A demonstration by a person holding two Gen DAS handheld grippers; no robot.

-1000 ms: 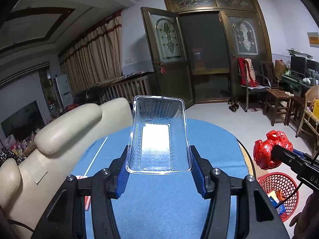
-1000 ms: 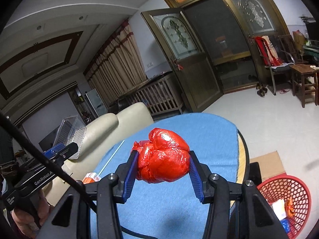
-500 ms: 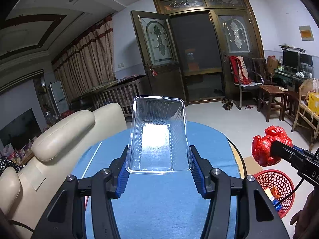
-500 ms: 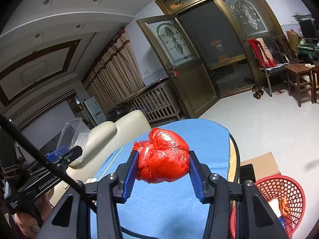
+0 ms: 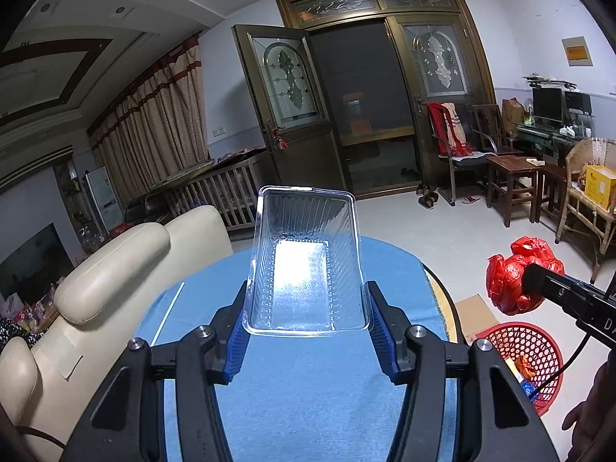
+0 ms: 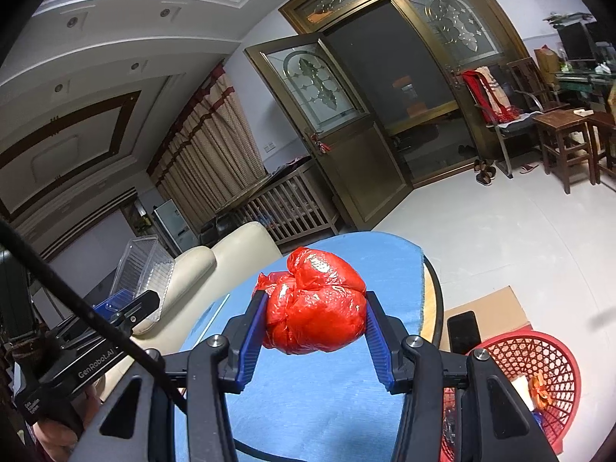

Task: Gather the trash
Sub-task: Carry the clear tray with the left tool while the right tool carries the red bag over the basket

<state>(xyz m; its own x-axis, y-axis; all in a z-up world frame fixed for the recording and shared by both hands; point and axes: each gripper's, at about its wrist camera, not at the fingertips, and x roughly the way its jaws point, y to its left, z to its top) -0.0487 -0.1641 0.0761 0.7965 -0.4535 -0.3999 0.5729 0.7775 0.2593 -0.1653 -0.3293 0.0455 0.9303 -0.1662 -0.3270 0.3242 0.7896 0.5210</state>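
Clear plastic tray (image 5: 308,269) sitting pinched at its near end in the left gripper (image 5: 308,323), center frame. Probably flimsy, so squeezing only lightly. Holding the soft red bag (image 6: 315,304) wadded in the right gripper (image 6: 313,327), basket (image 6: 539,362) waiting lower right.

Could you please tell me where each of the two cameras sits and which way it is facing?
Left wrist: on the left gripper, facing the doors over the blue table; it holds a clear tray.
Right wrist: on the right gripper, same heading, holding a red bag.
Shared: table, sofa, red basket, each other's gripper.
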